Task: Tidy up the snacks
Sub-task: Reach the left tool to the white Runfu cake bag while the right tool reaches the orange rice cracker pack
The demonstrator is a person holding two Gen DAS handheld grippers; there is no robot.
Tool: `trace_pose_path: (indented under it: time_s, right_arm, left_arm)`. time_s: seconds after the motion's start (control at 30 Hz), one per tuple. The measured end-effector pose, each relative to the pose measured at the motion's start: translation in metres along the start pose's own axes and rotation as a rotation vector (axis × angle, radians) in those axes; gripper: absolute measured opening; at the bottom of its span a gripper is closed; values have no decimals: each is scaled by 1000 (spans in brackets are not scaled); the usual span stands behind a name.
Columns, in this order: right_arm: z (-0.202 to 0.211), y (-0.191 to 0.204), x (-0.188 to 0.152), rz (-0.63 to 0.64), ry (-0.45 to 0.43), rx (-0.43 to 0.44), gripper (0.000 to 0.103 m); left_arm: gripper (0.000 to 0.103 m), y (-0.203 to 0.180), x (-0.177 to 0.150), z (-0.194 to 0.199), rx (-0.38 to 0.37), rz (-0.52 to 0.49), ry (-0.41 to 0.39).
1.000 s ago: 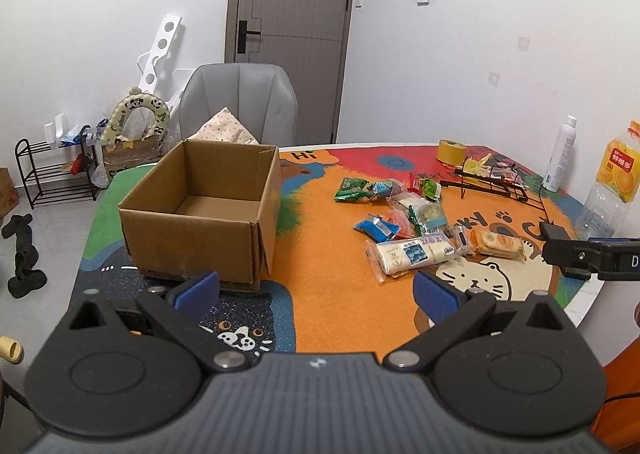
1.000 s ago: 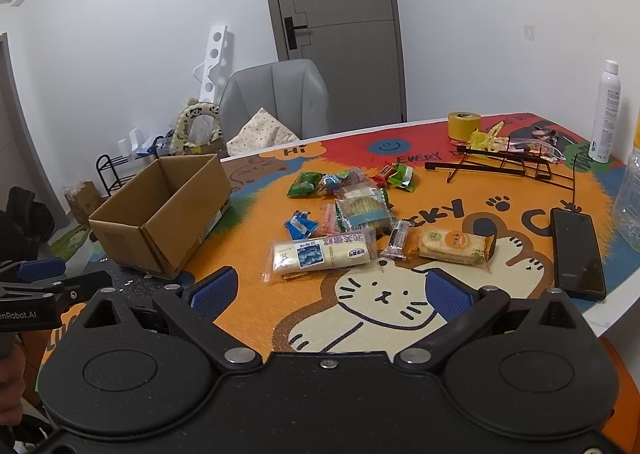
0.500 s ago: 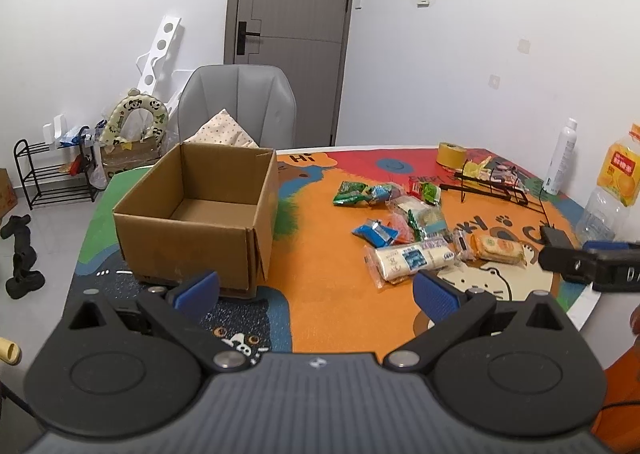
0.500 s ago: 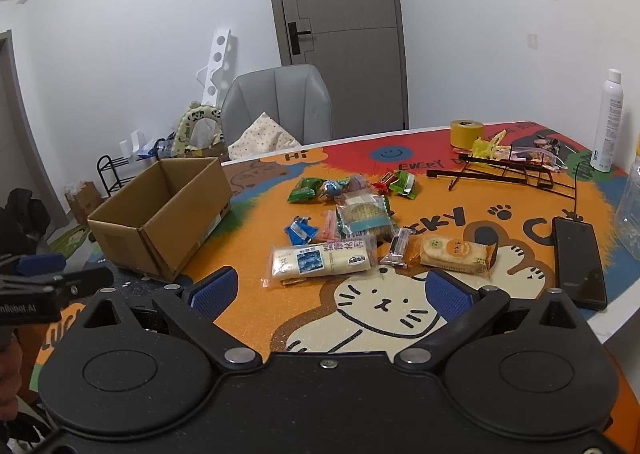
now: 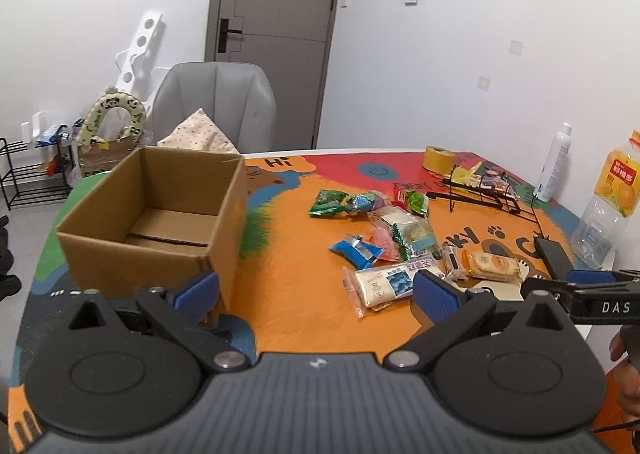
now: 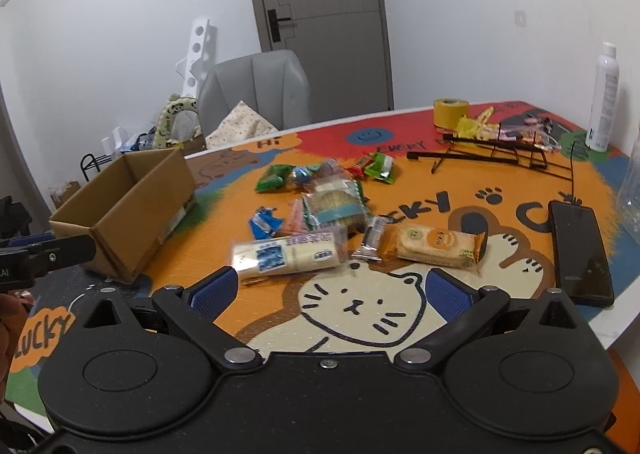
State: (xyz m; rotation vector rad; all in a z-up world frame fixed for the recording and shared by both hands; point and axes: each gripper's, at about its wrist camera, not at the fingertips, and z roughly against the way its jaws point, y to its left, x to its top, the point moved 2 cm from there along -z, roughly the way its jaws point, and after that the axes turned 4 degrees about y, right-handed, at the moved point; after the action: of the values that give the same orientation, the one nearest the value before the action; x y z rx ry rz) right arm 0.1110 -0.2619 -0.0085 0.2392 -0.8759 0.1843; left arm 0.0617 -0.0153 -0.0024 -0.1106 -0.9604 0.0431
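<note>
An open, empty cardboard box (image 5: 160, 214) (image 6: 128, 206) stands on the left of the colourful table mat. Several snack packets lie loose in the middle: a long white cracker pack (image 6: 286, 254) (image 5: 390, 282), an orange biscuit pack (image 6: 438, 244) (image 5: 494, 266), a blue wrapper (image 6: 264, 222) (image 5: 356, 250), green bags (image 6: 276, 178) (image 5: 328, 202). My left gripper (image 5: 316, 292) hovers open near the box's front corner, holding nothing. Just short of the white cracker pack, my right gripper (image 6: 332, 290) is open and empty.
A black phone (image 6: 580, 250) lies at the right table edge. A black wire rack (image 6: 492, 152), yellow tape roll (image 6: 450, 112), white spray bottle (image 6: 604, 94) and juice bottle (image 5: 612, 198) stand at the back right. A grey chair (image 5: 216, 106) sits behind the table.
Both grippers have moved forward over the table, so the snacks and the box appear closer. Both stay open and empty.
</note>
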Motion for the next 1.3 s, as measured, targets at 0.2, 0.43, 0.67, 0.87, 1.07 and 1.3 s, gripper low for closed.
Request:
trace_pose_path:
  time_s: [0.2, 0.43, 0.67, 0.87, 1.07, 1.3]
  right_arm:
    - [-18, -15, 7, -46, 17, -29, 103]
    - [-41, -35, 5, -98, 58, -64, 103]
    - [-57, -57, 3, -166, 76, -93, 103]
    - [-72, -63, -1, -181, 101, -92, 103]
    - [-88, -71, 0, -211, 128, -86, 90]
    - [-105, -80, 3, -255, 154, -61, 76]
  left_arm:
    - [102, -4, 6, -23, -22, -14, 30]
    - [102, -8, 11, -51, -47, -7, 74]
    - [102, -16, 14, -74, -58, -24, 102]
    - [101, -22, 15, -94, -67, -37, 129]
    - [100, -27, 18, -112, -70, -41, 144]
    - [98, -32, 24, -134, -80, -54, 164]
